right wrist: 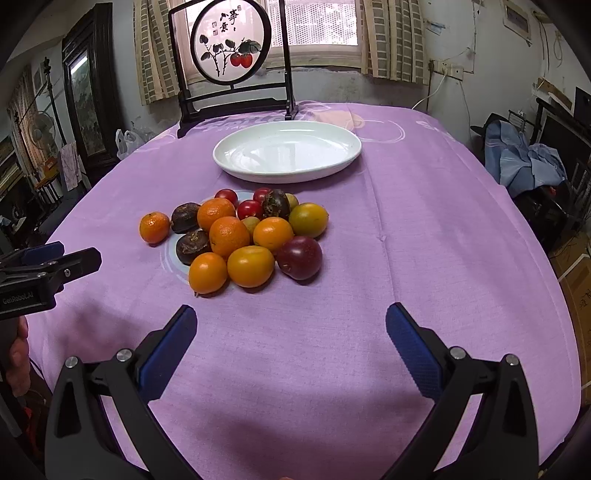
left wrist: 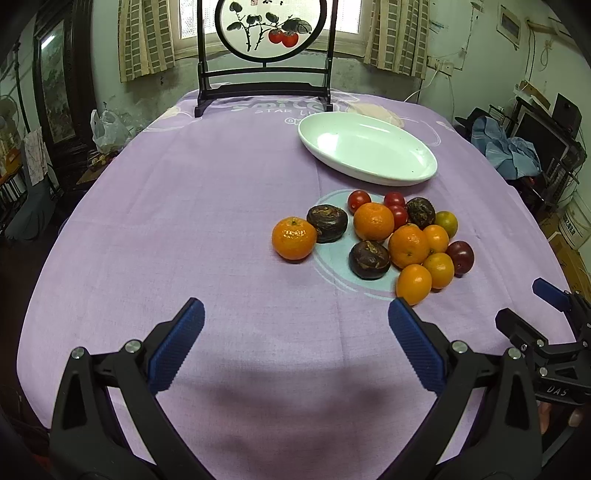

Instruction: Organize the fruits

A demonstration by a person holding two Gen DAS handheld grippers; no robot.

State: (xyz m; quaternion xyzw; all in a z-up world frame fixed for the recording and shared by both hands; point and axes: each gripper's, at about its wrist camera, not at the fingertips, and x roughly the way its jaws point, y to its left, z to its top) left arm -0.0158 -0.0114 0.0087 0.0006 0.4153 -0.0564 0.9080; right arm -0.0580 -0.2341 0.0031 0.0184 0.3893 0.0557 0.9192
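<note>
A pile of fruit [left wrist: 391,236] [right wrist: 243,236] lies on the purple tablecloth: several oranges, small red tomatoes, dark brown wrinkled fruits and a dark red plum [right wrist: 300,257]. One orange [left wrist: 294,238] [right wrist: 154,227] sits apart at the pile's left. Behind the pile stands an empty white oval dish [left wrist: 424,173] [right wrist: 236,168]. My left gripper [left wrist: 295,325] hovers open in front of the pile, its right fingertip close to the nearest orange [left wrist: 413,284]. My right gripper [right wrist: 291,328] is open too, short of the pile, nothing between its fingers.
A dark wooden stand with a round painted screen [left wrist: 269,29] [right wrist: 231,46] rises at the table's far edge behind the dish. The purple cloth [left wrist: 203,221] [right wrist: 424,240] is bare to the left and right of the fruit. The table edges drop off to cluttered furniture on both sides.
</note>
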